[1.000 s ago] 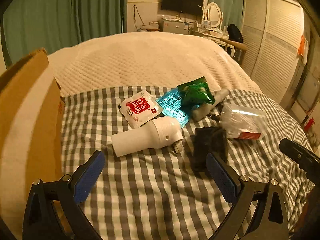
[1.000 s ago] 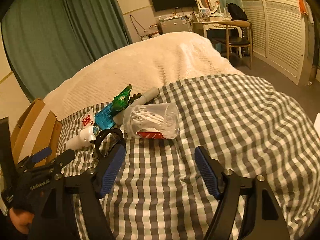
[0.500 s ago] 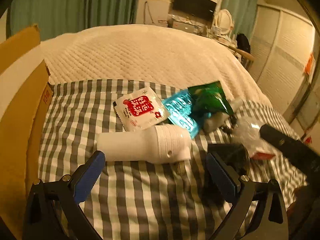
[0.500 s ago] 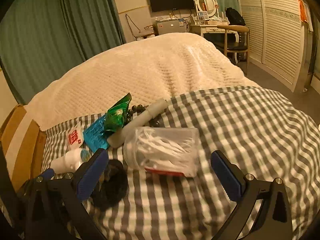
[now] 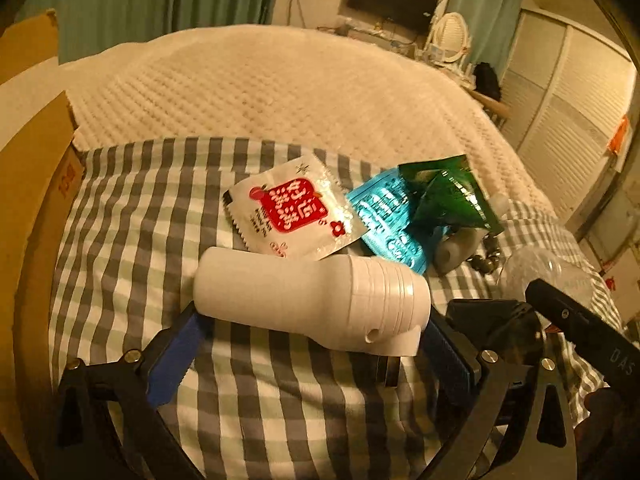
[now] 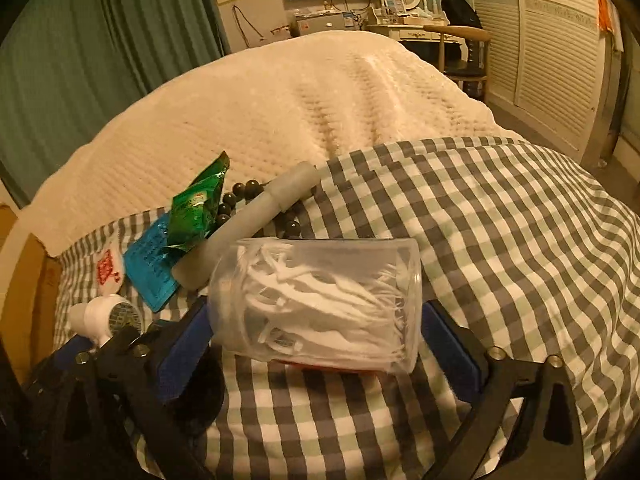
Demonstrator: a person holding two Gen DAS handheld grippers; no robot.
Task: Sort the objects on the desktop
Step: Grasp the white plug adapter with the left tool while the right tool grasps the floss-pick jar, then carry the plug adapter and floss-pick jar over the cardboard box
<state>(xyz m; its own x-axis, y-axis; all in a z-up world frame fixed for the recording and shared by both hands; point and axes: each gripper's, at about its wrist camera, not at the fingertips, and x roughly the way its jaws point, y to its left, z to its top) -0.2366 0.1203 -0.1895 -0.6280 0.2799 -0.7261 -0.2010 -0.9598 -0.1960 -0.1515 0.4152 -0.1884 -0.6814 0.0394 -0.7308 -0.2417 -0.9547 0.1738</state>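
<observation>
A white handheld device (image 5: 312, 304) lies on its side on the checked cloth (image 5: 132, 216). My left gripper (image 5: 310, 354) is open, with a blue pad beside each end of the device. A clear jar of white floss picks (image 6: 316, 304) lies on its side between the pads of my right gripper (image 6: 316, 346). Its jaws are closing, and the pads stand close beside the jar's ends; I see no firm grip. Beyond lie a red-and-white sachet (image 5: 292, 212), a blue packet (image 5: 384, 216), a green packet (image 5: 448, 200), a grey tube (image 6: 256, 220) and dark beads (image 6: 244, 192).
A cardboard box (image 5: 36, 184) stands along the left edge of the bed. A black object (image 5: 492, 320) lies between the two grippers. A cream quilt (image 6: 300, 112) covers the far half of the bed. A chair (image 6: 460, 52) and louvred doors (image 6: 560, 60) are at the right.
Both grippers have moved forward and down. The white device now lies between the left pads, and the jar between the right pads. The right jaws stand wider than a second ago.
</observation>
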